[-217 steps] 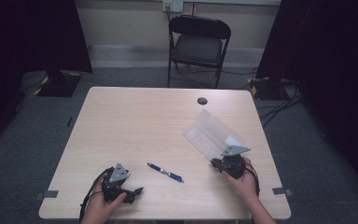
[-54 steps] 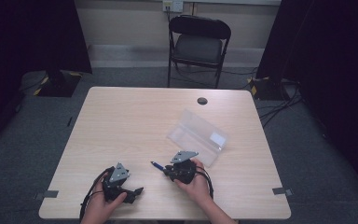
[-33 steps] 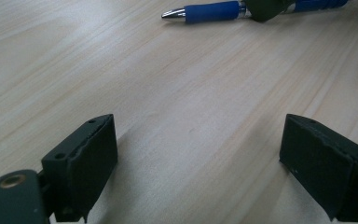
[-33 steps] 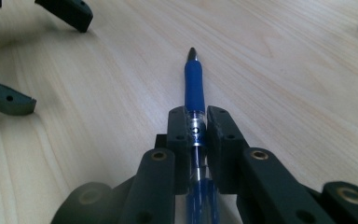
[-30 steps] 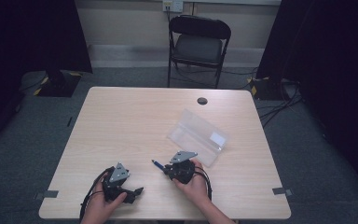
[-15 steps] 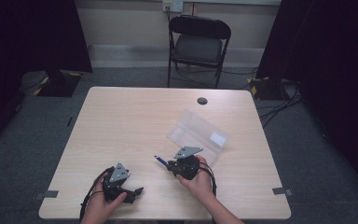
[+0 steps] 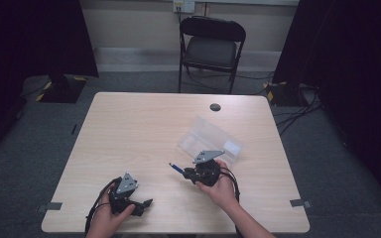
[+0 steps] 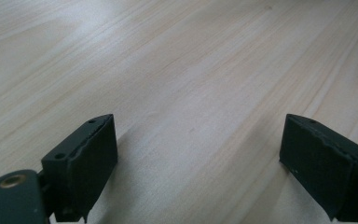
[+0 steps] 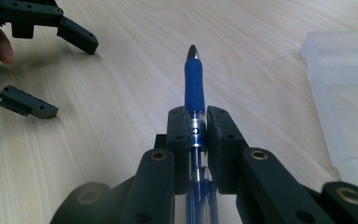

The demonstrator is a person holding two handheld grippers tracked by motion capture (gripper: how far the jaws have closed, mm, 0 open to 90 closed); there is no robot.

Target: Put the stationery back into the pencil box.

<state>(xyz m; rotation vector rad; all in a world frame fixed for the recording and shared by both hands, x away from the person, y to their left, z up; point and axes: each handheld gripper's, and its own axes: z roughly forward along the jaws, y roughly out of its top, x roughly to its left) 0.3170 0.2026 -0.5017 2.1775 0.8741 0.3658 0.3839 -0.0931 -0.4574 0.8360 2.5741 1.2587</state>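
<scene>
A blue pen sticks out forward from my right gripper, whose two jaws are shut on its clear barrel. In the high view the right gripper holds the pen a little above the table, just in front of a clear plastic case. The case also lies to the right in the right gripper view. My left gripper rests near the table's front edge with its jaws wide open. Bare wood lies between its fingers in the left gripper view. The left gripper also shows at the upper left of the right gripper view.
The wooden table has a small round black cap near its far edge. A black folding chair stands behind the table. Cables lie on the floor to the right.
The right gripper has risen off the table with the pen and shifted to the right toward the clear case. The left gripper has kept still.
</scene>
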